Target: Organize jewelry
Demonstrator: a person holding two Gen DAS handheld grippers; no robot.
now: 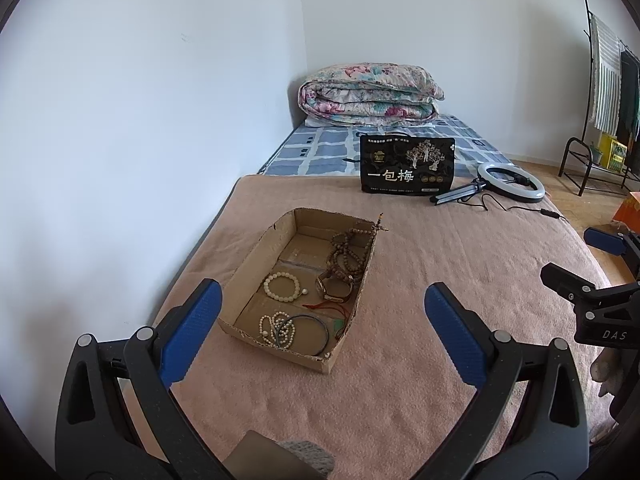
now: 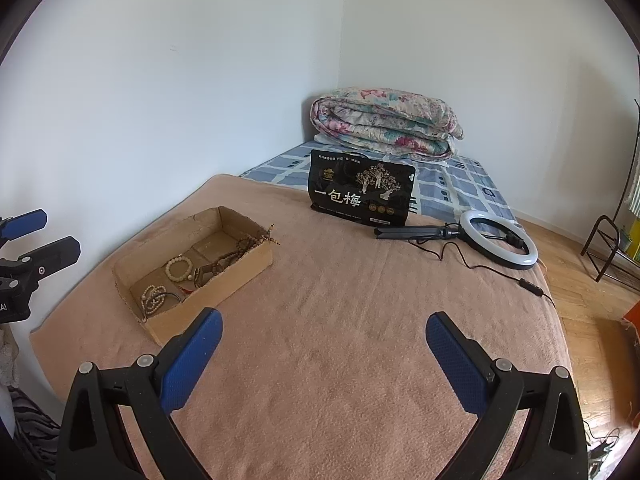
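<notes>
Left gripper (image 1: 322,300): jaws spread wide, holding nothing, hovering just short of the cardboard box (image 1: 256,256) on the pink blanket (image 1: 440,280). The box lies straight ahead, between the fingers. Inside: white bracelet (image 1: 281,286), watch (image 1: 334,285), brown beads (image 1: 348,252) draped over the far wall.

Right gripper (image 2: 324,334): likewise spread and empty, box well to its left.

Only the right view shows the box's outer side wall; only the left shows the dark bangle (image 1: 304,330) clearly.
</notes>
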